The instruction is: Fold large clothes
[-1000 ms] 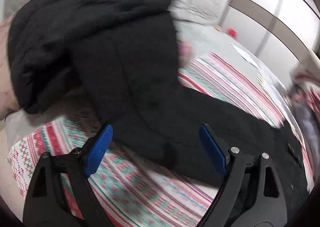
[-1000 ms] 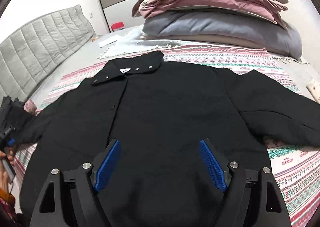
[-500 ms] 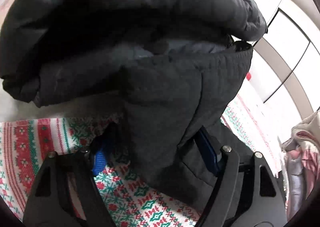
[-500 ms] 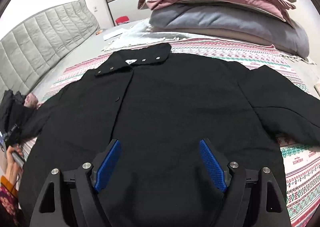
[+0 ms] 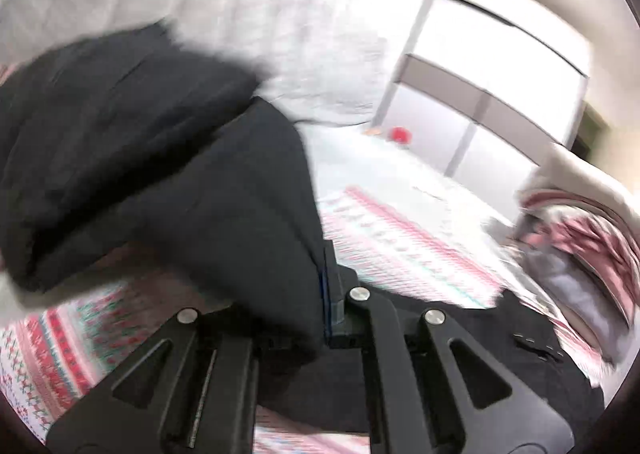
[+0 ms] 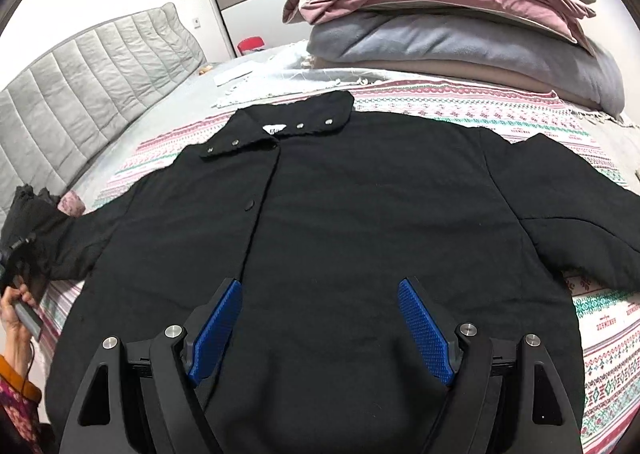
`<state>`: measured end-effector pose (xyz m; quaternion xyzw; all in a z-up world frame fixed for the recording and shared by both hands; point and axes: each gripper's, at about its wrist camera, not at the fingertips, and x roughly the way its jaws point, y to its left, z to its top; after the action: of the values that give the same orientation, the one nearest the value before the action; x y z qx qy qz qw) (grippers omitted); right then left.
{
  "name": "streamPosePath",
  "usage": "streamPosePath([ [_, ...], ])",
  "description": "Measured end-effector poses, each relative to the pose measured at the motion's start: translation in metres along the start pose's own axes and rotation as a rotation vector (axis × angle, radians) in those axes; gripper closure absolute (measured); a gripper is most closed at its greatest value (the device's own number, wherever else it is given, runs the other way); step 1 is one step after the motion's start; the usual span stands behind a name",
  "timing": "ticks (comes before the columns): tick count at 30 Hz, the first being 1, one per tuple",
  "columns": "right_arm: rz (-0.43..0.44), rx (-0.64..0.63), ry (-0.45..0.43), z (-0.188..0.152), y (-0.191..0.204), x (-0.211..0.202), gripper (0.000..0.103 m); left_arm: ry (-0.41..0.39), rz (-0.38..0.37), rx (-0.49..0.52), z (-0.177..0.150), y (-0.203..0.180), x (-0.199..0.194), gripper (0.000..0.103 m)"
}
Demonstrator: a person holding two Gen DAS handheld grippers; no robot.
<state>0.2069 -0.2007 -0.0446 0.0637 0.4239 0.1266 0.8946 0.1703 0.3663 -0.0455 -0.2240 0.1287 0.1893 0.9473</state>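
A large black jacket (image 6: 340, 213) lies flat, front up, on a patterned bedspread (image 6: 600, 318), collar at the far end. My right gripper (image 6: 320, 318) is open and empty above the jacket's lower front. My left gripper (image 5: 320, 294) is shut on the jacket's left sleeve (image 5: 240, 213) and holds it lifted off the bed; the view is blurred. In the right wrist view the left gripper (image 6: 16, 254) sits at the far left with the sleeve cuff bunched above it.
A stack of folded pink and grey bedding (image 6: 460, 21) stands at the bed's far right. A grey padded headboard (image 6: 80, 85) runs along the left. A red object (image 6: 250, 43) and papers (image 6: 234, 75) lie far back.
My left gripper closed on the sleeve and lifted it; the view swung and blurred. My right gripper moved slightly forward over the jacket and stayed open.
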Motion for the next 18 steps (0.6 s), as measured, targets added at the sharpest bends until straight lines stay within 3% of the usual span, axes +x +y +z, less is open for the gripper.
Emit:
streamPosePath([
  [5, 0.015, 0.020, -0.006, 0.002, -0.004, 0.000, 0.021, 0.008, -0.215, 0.133, 0.000, -0.100, -0.026, 0.094],
  [12, 0.017, 0.024, 0.010, 0.003, -0.006, 0.004, 0.021, 0.120, -0.461, 0.315, -0.043, -0.213, -0.042, 0.094],
  [16, 0.031, 0.022, 0.023, 0.002, -0.005, 0.008, 0.021, 0.253, -0.575, 0.380, -0.093, -0.252, -0.032, 0.091],
  [18, 0.035, 0.020, 0.029, 0.001, -0.005, 0.009, 0.021, 0.398, -0.671, 0.445, -0.125, -0.267, -0.033, 0.078],
])
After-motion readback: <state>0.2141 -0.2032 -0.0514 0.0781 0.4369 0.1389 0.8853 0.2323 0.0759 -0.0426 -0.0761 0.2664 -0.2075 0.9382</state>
